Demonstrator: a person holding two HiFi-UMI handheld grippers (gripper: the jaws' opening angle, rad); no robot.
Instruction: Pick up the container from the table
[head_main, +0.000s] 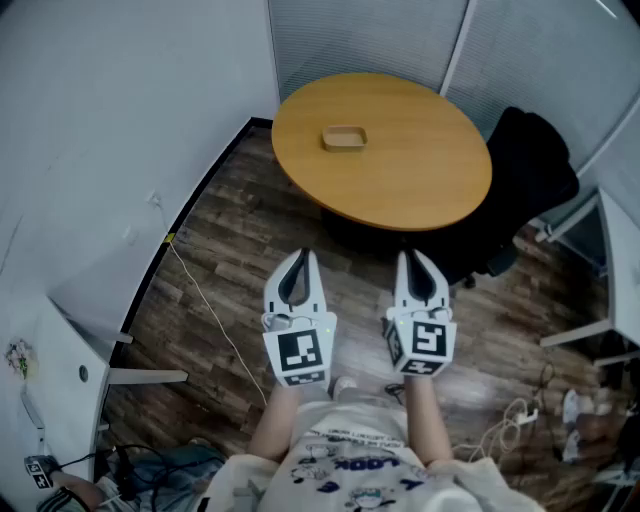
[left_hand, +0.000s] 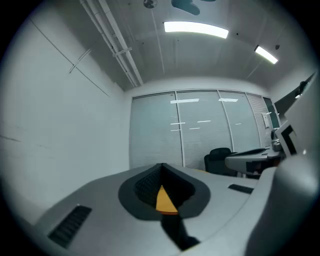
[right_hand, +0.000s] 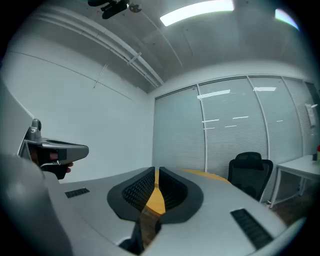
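Note:
A small shallow tan container (head_main: 344, 138) sits on the round wooden table (head_main: 420, 180), towards its far left part. Both grippers are held low over the floor, well short of the table and apart from the container. The left gripper (head_main: 304, 256) has its jaws together with nothing between them, and in its own view the left gripper (left_hand: 161, 167) shows only a sliver of tabletop past the tips. The right gripper (head_main: 412, 257) is likewise shut and empty; from its own camera the right gripper (right_hand: 156, 173) points at the table (right_hand: 212, 176). The container does not show in either gripper view.
A black office chair (head_main: 530, 175) stands at the table's right side. A white desk (head_main: 618, 250) is at the far right, with cables (head_main: 515, 412) on the wood floor. A white wall (head_main: 110, 150) runs along the left, and a thin cord (head_main: 205, 300) crosses the floor.

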